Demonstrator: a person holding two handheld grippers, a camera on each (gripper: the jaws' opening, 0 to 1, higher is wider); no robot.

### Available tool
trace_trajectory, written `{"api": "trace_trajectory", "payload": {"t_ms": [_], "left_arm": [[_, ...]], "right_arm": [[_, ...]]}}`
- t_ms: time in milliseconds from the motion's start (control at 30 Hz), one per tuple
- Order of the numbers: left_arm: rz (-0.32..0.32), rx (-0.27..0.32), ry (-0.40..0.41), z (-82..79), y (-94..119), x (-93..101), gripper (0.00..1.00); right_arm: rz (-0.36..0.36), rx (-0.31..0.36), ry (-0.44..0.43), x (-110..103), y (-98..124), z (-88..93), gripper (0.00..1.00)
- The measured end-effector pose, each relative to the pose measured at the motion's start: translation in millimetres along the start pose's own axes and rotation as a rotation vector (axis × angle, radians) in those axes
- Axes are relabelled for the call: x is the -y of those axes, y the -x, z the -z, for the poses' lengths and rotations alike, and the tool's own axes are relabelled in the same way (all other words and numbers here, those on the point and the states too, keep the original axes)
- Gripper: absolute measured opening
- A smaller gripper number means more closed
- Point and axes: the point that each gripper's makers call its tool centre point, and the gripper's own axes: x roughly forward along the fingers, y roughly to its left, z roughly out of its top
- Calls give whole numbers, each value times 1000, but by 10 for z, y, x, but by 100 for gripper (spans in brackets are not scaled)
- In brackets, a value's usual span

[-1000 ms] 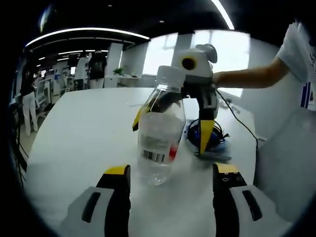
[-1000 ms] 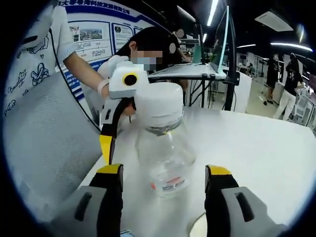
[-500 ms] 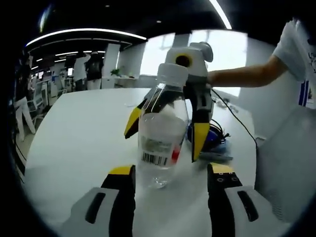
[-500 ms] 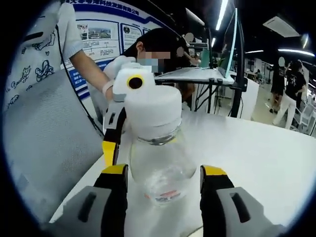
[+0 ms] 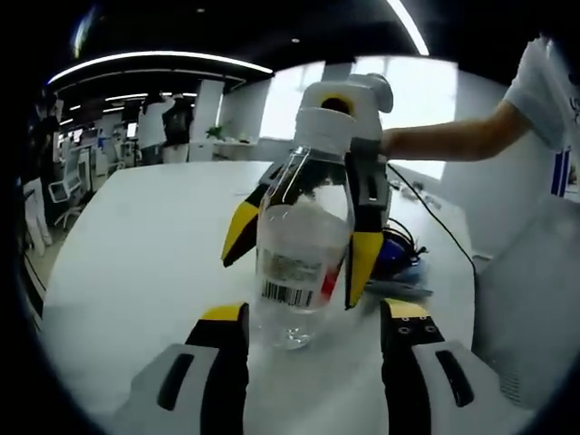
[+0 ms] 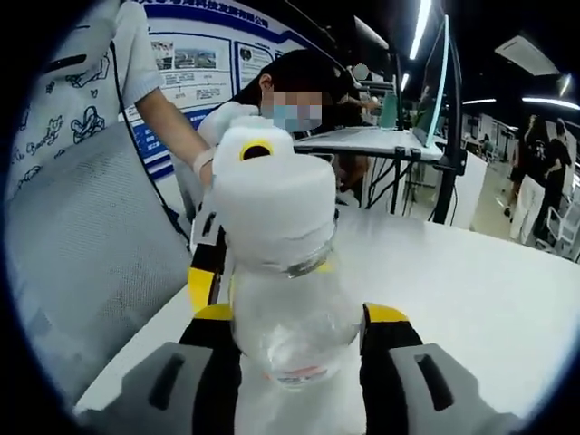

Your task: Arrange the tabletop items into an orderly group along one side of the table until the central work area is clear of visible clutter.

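A clear plastic bottle [image 5: 304, 245] with a white cap, a barcode label and a little water stands upright on the white table [image 5: 145, 245]. From the far side my right gripper [image 5: 292, 279] straddles it, one yellow finger on each flank. In the right gripper view the bottle [image 6: 290, 308] fills the gap of my right gripper [image 6: 299, 317], and both pads touch its sides. My left gripper [image 5: 313, 313] is open just in front of the bottle's base, not touching it. One of its yellow fingertips [image 6: 200, 288] shows behind the bottle.
A blue coiled cable bundle [image 5: 396, 256] lies behind the bottle, with a black cord trailing to the table edge. A grey chair back [image 6: 91, 272] stands beside the table. A laptop on a stand [image 6: 390, 136] sits at the far end. A person's arm [image 5: 453, 140] holds the right gripper.
My right gripper has moved in around the bottle and its jaws have narrowed onto the bottle's sides. The left gripper has held nearly still and stayed open.
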Motion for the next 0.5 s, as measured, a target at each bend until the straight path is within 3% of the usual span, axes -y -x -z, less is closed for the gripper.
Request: {"api": "trace_trajectory", "payload": {"t_ms": [500], "left_arm": [[-5, -4, 16, 27, -15, -27, 55]], "right_arm": [[18, 16, -17, 29, -18, -15, 41]]}}
